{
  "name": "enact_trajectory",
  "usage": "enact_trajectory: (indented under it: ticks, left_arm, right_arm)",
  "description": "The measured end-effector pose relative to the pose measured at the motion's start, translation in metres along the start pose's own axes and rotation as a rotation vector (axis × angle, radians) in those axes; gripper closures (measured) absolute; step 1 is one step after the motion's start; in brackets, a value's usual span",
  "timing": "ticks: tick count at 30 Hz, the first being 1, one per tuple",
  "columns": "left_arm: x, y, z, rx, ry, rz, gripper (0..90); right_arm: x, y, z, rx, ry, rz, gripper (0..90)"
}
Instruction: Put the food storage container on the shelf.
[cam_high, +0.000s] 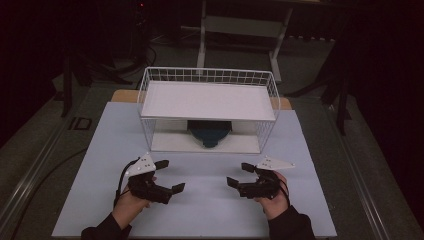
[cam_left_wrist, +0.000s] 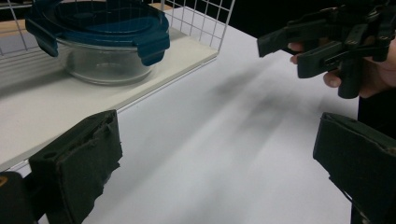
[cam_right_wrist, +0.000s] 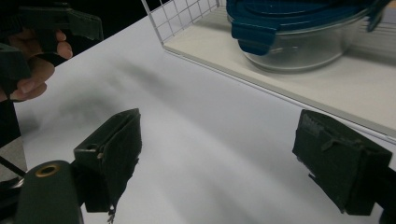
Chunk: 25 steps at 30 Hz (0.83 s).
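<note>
The lidded glass container (cam_high: 209, 133) sits on the wire rack's (cam_high: 150, 100) lower shelf, centred beyond both empty grippers, left gripper (cam_high: 167, 175) and right gripper (cam_high: 238, 175), jaws apart, roughly equally near over the table (cam_high: 100, 150).

right gripper (cam_right_wrist: 215, 158) jaws apart | glass container (cam_right_wrist: 299, 35), blue lid | wire rack (cam_right_wrist: 187, 18)

Clear glossy glass bowl (cam_left_wrist: 105, 63) with a blue plastic lid (cam_left_wrist: 100, 21), white wire rack (cam_high: 207, 77), matt smooth white tabletop (cam_high: 210, 200), black grippers with rough, frayed pads (cam_left_wrist: 81, 163)
</note>
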<state>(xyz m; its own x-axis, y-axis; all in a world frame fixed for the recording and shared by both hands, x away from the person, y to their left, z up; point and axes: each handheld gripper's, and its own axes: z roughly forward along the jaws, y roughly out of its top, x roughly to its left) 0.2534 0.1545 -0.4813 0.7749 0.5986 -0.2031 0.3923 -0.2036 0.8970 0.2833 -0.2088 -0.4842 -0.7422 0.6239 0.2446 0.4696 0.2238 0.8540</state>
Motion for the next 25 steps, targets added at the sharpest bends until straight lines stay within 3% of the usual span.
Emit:
enact_trajectory:
  ticks: [9,14,25]
  left_arm:
    - [-0.003,-0.003,0.001,0.011,-0.007,0.014,1.2]
    - [-0.003,-0.003,0.002,0.007,-0.005,0.012,1.2]
    - [-0.003,-0.004,0.004,0.003,-0.013,0.01,1.2]
  right_arm:
    - [-0.005,-0.017,-0.021,0.024,-0.016,0.0,15.2]
    - [-0.013,-0.02,-0.029,0.007,-0.041,0.02,15.2]
    - [-0.02,-0.021,-0.03,-0.004,-0.062,0.02,15.3]
